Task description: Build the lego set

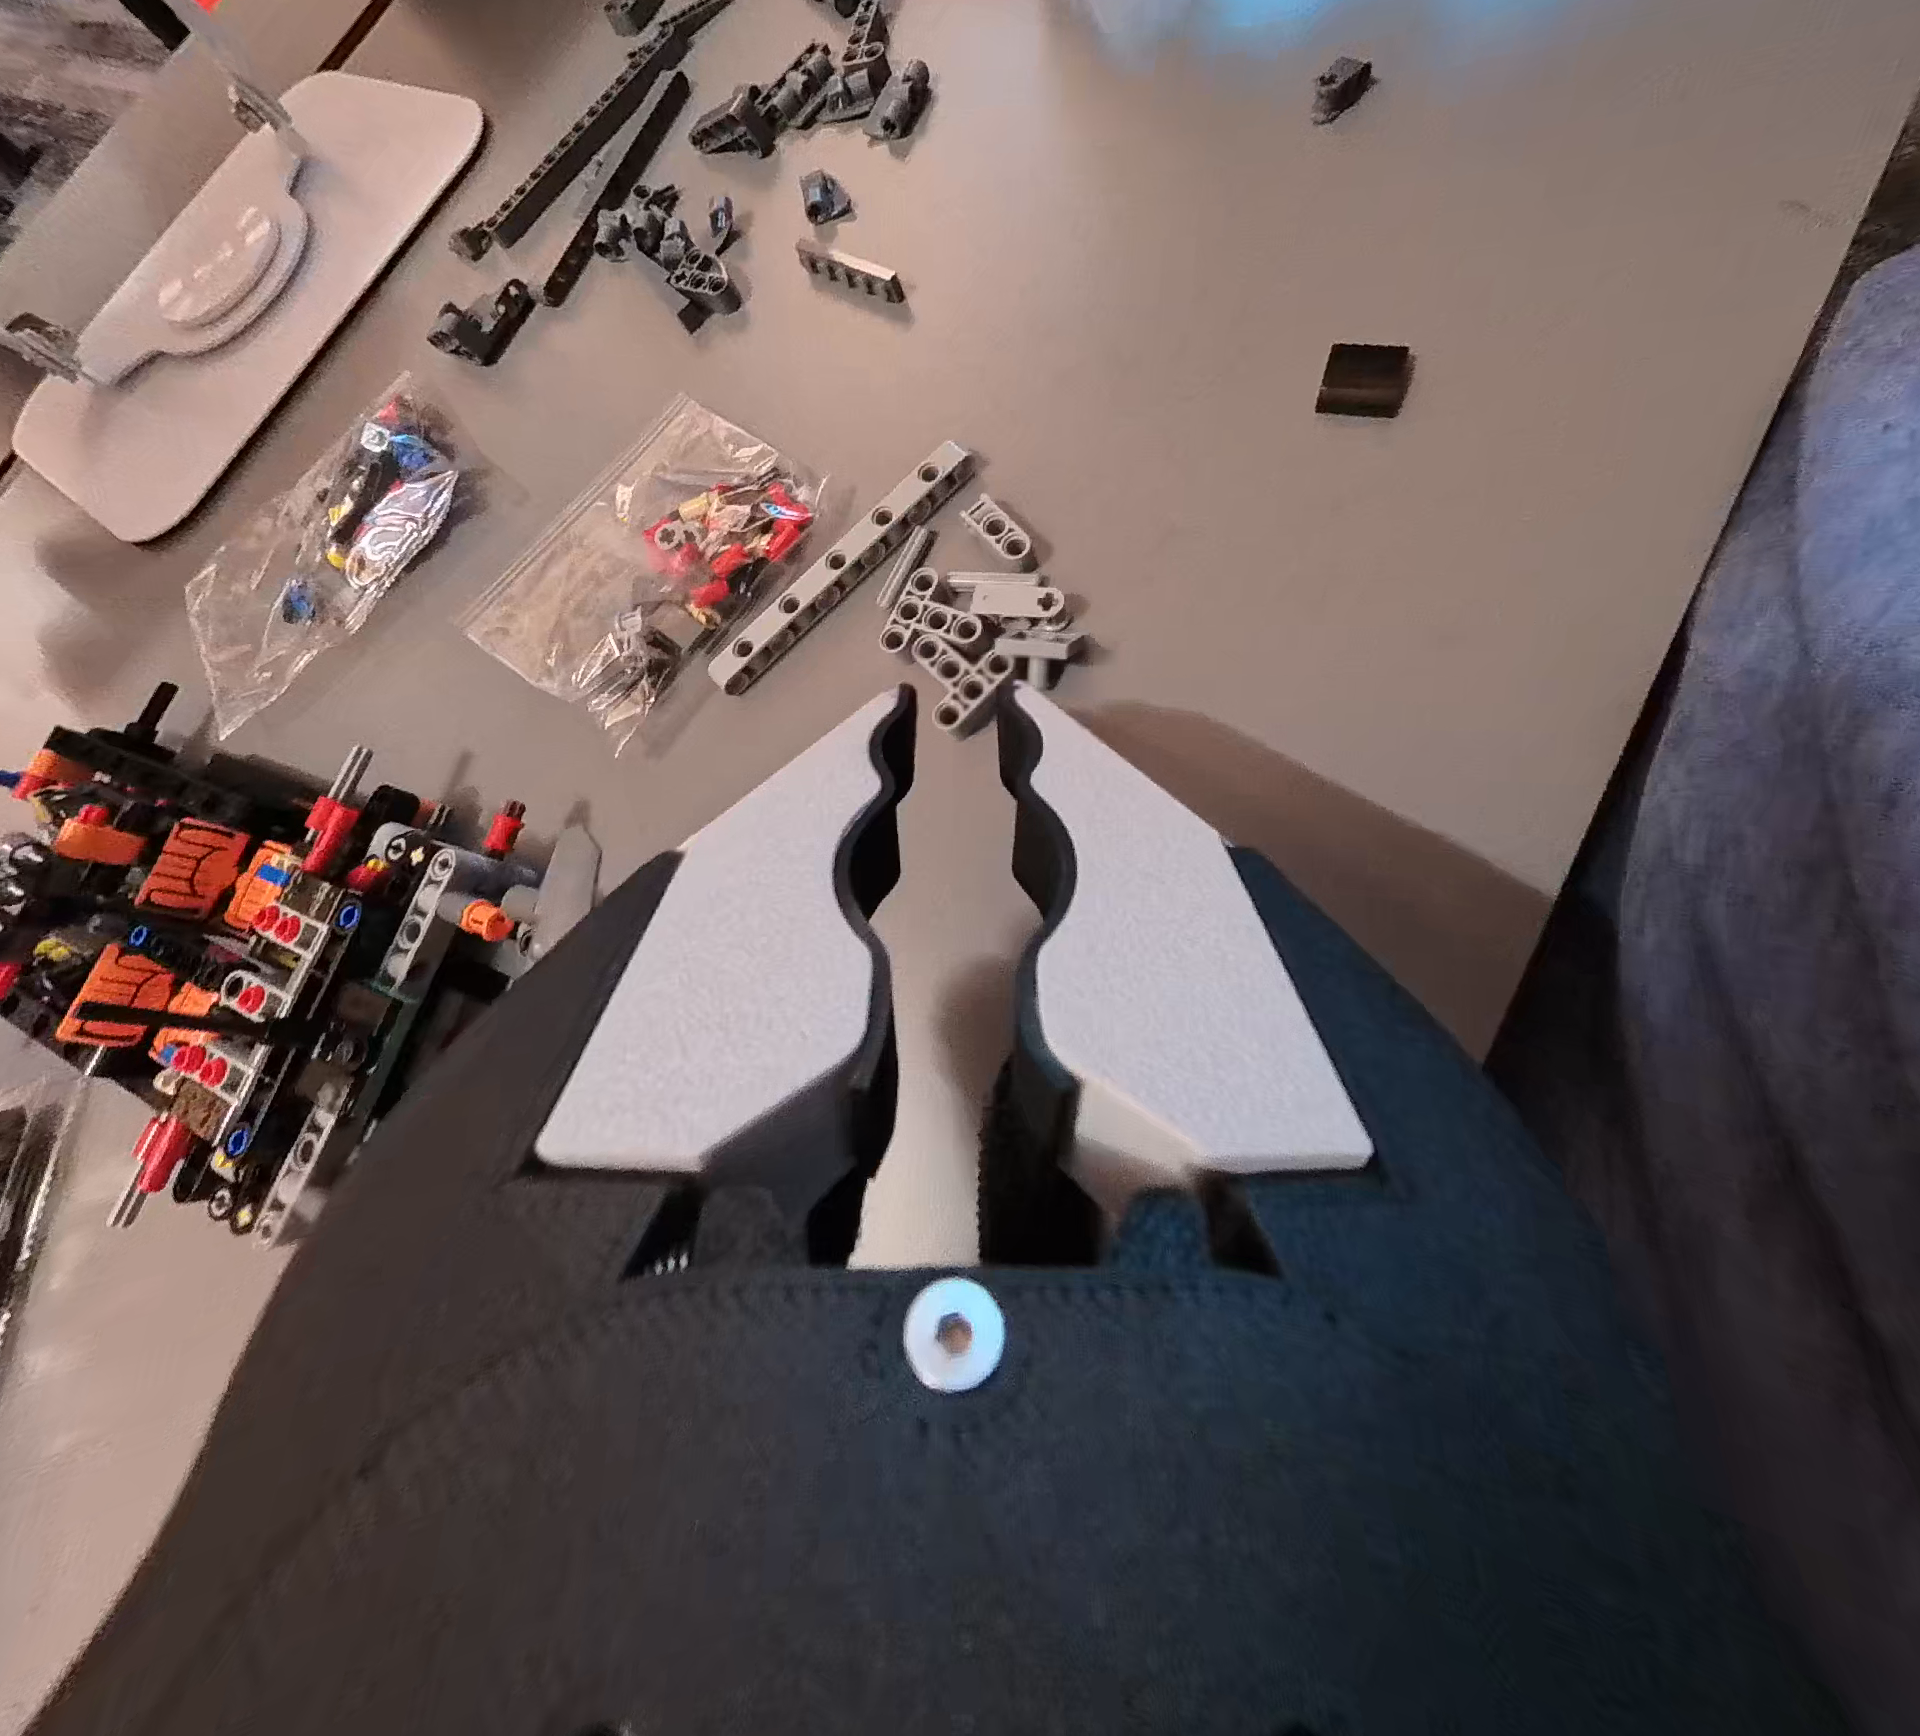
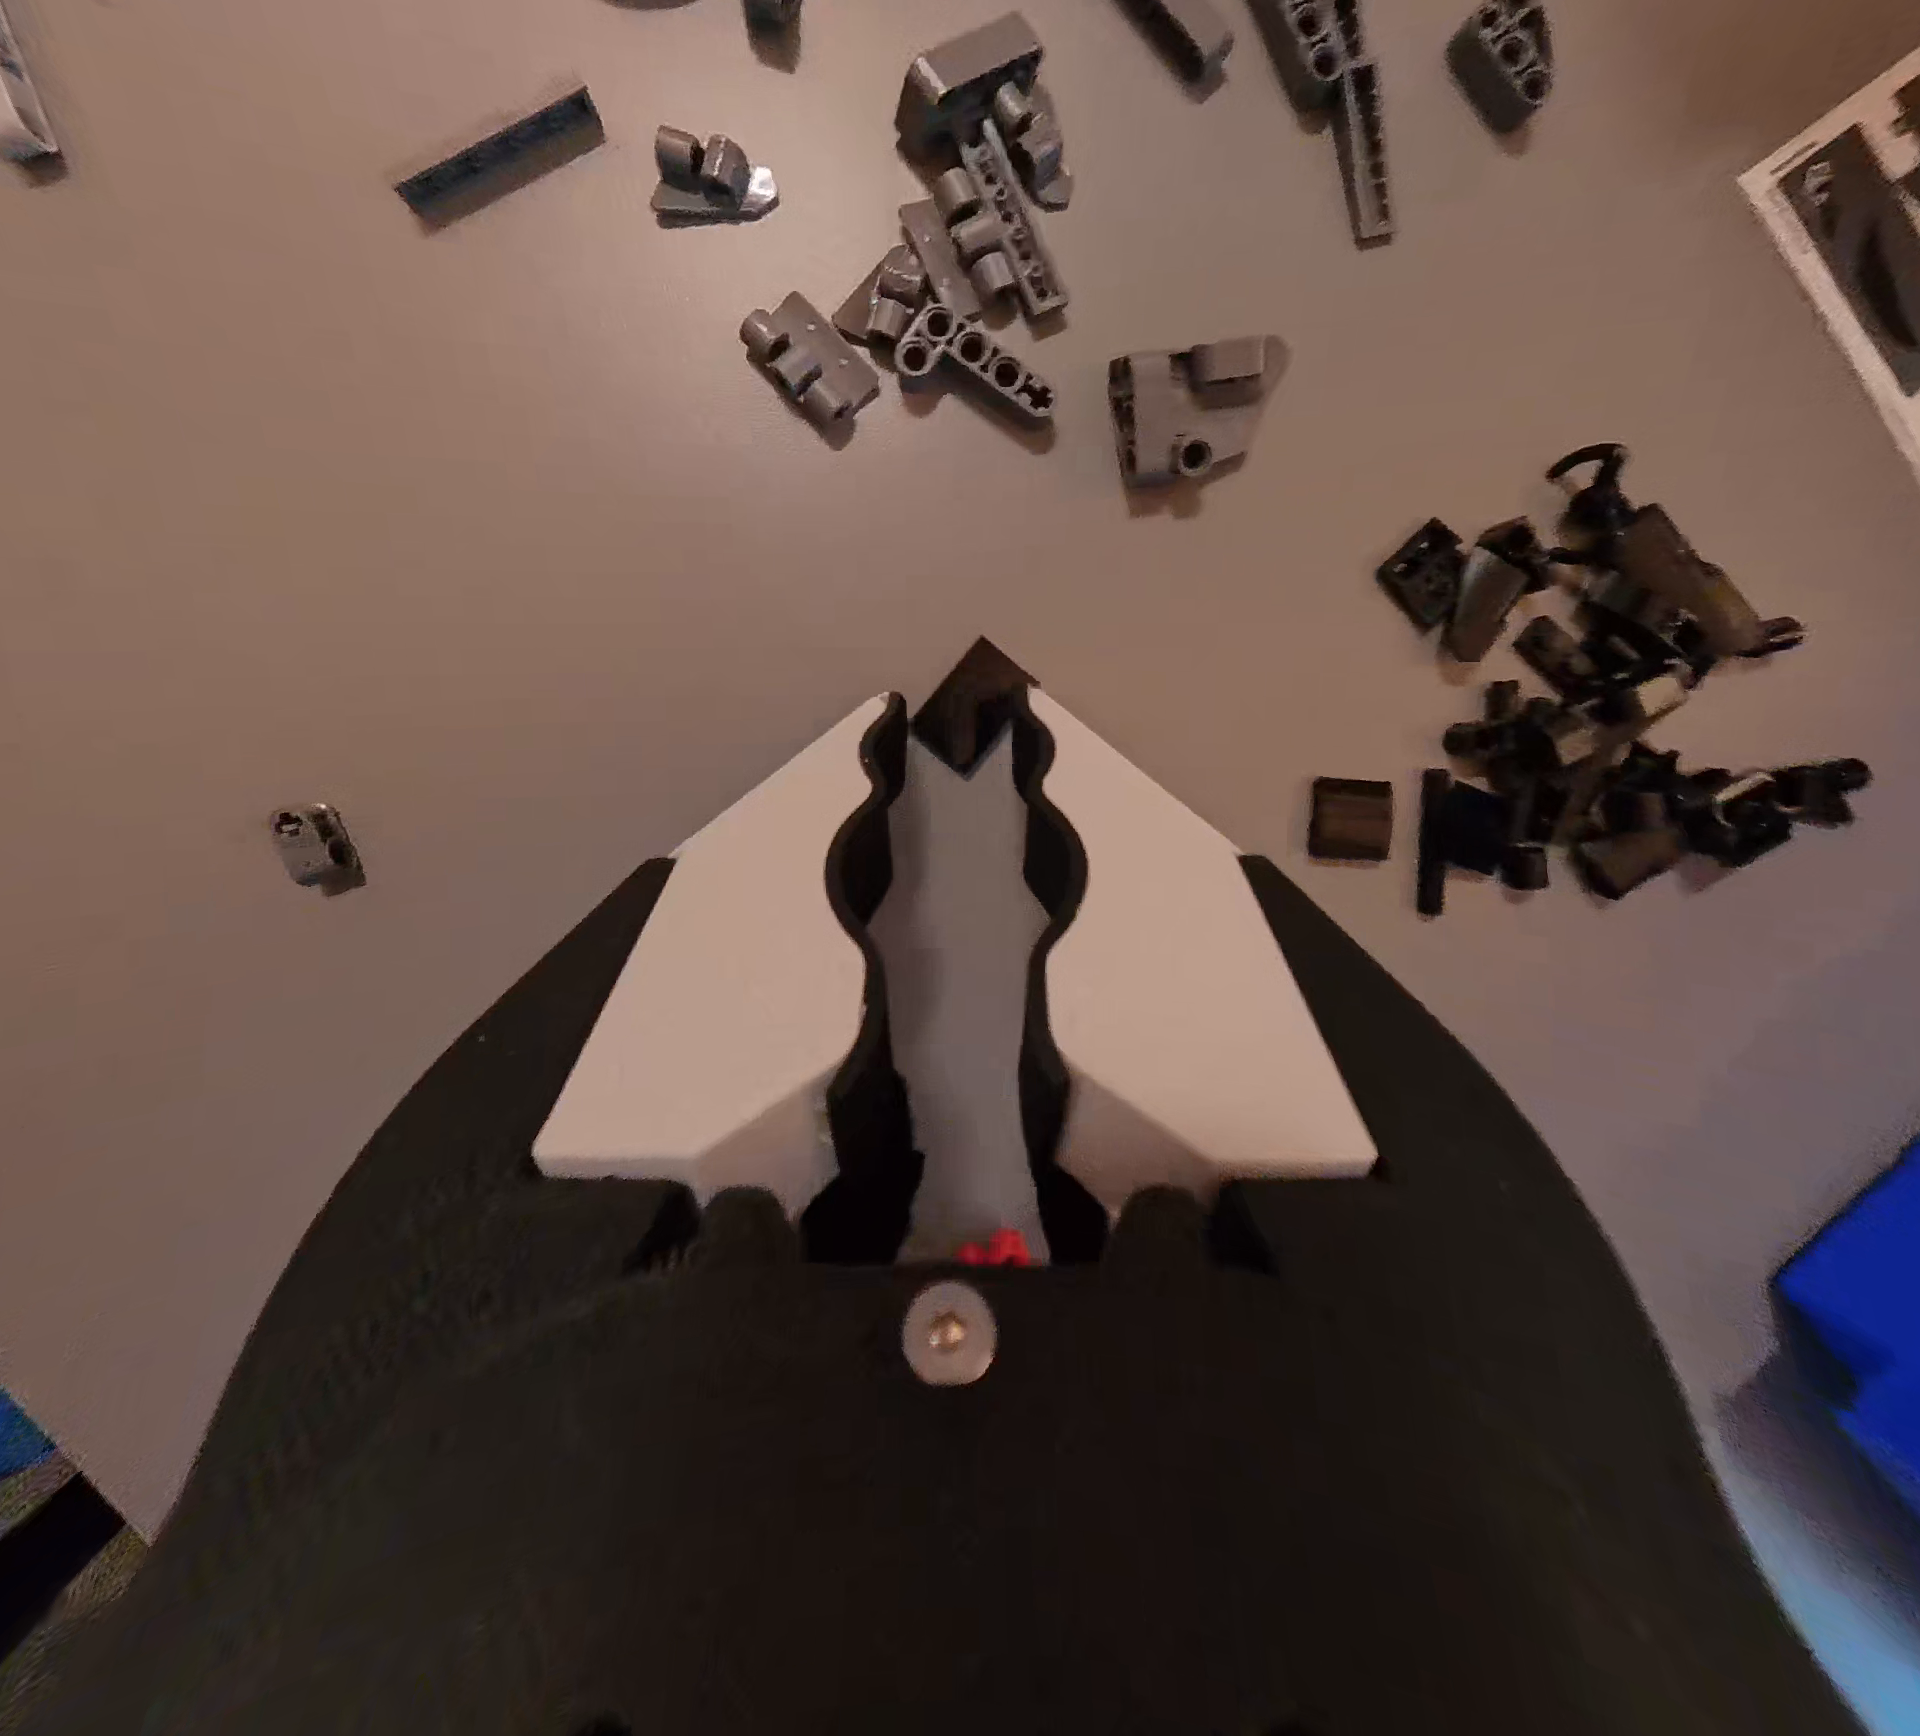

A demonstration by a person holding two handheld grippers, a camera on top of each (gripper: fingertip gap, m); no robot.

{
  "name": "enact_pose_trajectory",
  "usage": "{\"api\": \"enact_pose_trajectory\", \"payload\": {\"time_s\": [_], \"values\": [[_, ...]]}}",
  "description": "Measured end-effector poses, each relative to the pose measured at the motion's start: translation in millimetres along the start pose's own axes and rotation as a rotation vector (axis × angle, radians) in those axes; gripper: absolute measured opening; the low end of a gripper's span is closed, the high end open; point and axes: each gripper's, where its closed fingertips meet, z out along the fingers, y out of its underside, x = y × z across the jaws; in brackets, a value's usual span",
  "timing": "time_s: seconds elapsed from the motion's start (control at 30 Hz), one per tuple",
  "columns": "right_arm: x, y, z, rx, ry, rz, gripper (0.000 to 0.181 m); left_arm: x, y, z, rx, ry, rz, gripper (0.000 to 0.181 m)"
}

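My left gripper (image 1: 958,699) is open by a narrow gap and empty, hovering just short of a pile of small light grey beams (image 1: 977,626) and a long light grey beam (image 1: 847,564). The partly built orange, black and red model (image 1: 208,938) lies to its left. My right gripper (image 2: 966,710) is shut on a small black piece (image 2: 977,673), which sticks out beyond the tips, above bare table. Dark grey loose pieces (image 2: 977,232) lie ahead of it, and a pile of black pieces (image 2: 1621,699) lies to its right.
Two clear bags of small parts (image 1: 675,564) (image 1: 343,533), dark grey beams (image 1: 623,128), a black tile (image 1: 1363,379) and a grey stand base (image 1: 260,284) lie on the table. The table edge and a blue-clad leg (image 1: 1766,751) are on the right. An instruction sheet (image 2: 1860,232) and a blue box (image 2: 1860,1323) lie to the right.
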Motion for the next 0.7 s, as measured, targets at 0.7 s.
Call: {"api": "enact_pose_trajectory", "payload": {"time_s": [0.7], "values": [[126,-10,9,-0.062,0.023,-0.075,0.008,-1,-9,21,-0.018,-0.005,-0.025,0.013]]}}
